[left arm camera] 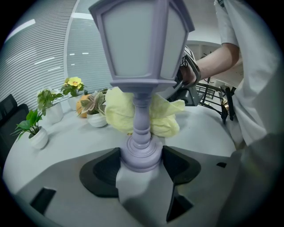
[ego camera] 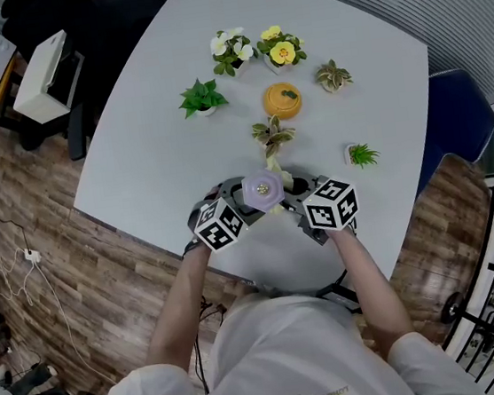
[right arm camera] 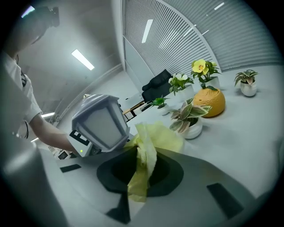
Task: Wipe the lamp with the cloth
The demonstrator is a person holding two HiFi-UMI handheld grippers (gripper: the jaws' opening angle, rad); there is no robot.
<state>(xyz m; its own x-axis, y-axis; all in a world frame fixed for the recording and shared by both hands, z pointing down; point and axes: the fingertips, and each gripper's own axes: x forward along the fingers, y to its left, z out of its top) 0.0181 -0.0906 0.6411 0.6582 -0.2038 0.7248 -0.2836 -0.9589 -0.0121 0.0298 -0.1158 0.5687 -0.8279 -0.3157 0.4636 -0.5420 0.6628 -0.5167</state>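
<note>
Mid-wipe: our left tongs [left arm camera: 141,160] clamp the lantern lamp [left arm camera: 142,57] by its base at the table's [ego camera: 162,158] 6 o'clock edge. Right tongs [right arm camera: 143,172] pinch the yellow cloth [right arm camera: 150,148] at the post. Next, we'd judge, drag it up over the head.

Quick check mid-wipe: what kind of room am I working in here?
Most likely an office or meeting room: a large pale table stands on wood-look flooring, slatted blinds run along the wall, and what looks like a blue chair sits at the table's edge.
</note>
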